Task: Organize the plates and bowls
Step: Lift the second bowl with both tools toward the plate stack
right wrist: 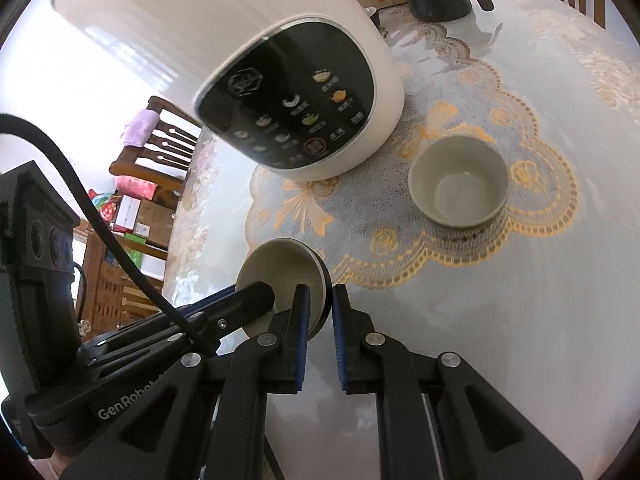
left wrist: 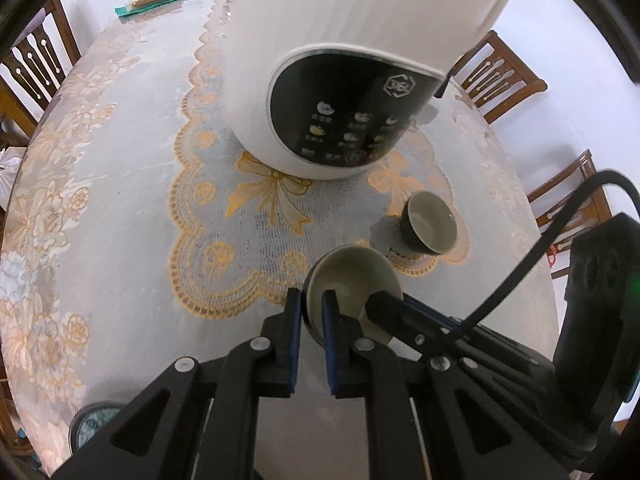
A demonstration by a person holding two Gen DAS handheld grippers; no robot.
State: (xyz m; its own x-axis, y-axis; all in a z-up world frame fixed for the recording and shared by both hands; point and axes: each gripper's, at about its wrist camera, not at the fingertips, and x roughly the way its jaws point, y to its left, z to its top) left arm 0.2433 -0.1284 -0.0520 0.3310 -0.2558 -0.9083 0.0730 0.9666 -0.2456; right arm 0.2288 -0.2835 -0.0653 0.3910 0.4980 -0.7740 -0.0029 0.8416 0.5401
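Barely begun: small plate [left wrist: 352,280] pinched at opposite rims by left gripper [left wrist: 312,308] and right gripper [right wrist: 320,304], bowl [right wrist: 458,184] waiting alone on the lace mat [right wrist: 520,216].

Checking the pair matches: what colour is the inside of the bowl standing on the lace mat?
Pale grey-green inside the bowl, dark outside; right wrist view shows it best.

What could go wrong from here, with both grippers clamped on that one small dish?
1. Both the left gripper and right gripper pinch only the rim of the small dish; uneven pulls could twist it loose.
2. The dish is tilted above the table, so a slip means a drop.
3. The bowl and rice cooker stand close, risking a bump.
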